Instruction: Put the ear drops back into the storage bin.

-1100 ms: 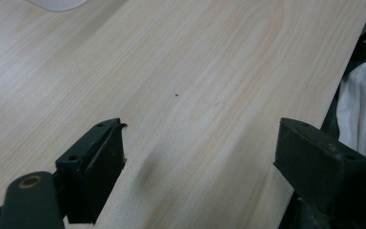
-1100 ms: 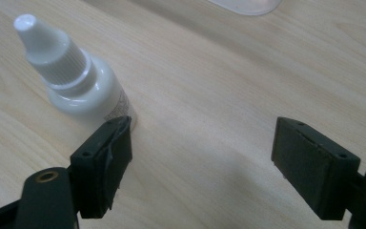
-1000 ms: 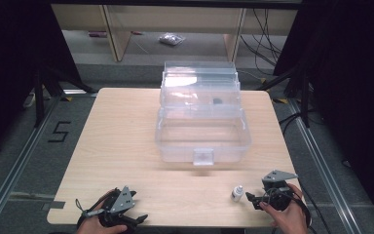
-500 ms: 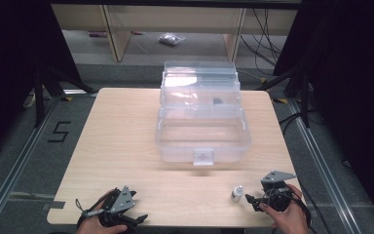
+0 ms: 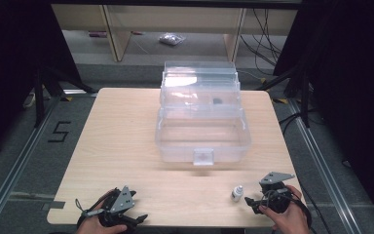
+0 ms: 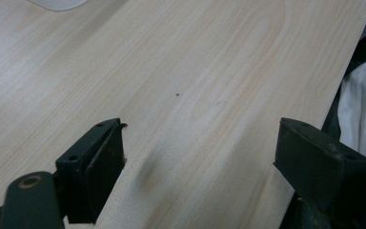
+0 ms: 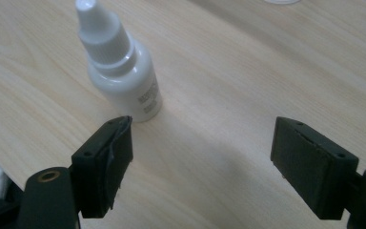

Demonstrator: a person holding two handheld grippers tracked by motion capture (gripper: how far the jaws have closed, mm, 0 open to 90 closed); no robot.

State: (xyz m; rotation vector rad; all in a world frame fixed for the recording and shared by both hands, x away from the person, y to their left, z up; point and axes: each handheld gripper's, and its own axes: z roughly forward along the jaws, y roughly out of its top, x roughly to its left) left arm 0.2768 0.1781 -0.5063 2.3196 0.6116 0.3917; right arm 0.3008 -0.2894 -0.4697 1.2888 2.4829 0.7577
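Note:
A small white dropper bottle (image 5: 237, 193) stands upright on the wooden table (image 5: 126, 136) near its front right edge. My right gripper (image 5: 253, 204) sits just right of it, open, with only bare wood between its jaws. In the right gripper view the dropper bottle (image 7: 119, 67) stands a little ahead of the left jaw, outside the gap of the right gripper (image 7: 202, 162). My left gripper (image 5: 135, 219) rests at the front left edge, open, and in its own view the left gripper (image 6: 198, 164) has nothing between its jaws.
A clear plastic storage box (image 5: 202, 129) with its lid raised stands in the middle of the table, a small dark item inside its upper tray. Shelving and cables lie beyond the far edge. A white cloth (image 6: 362, 109) shows past the table's edge.

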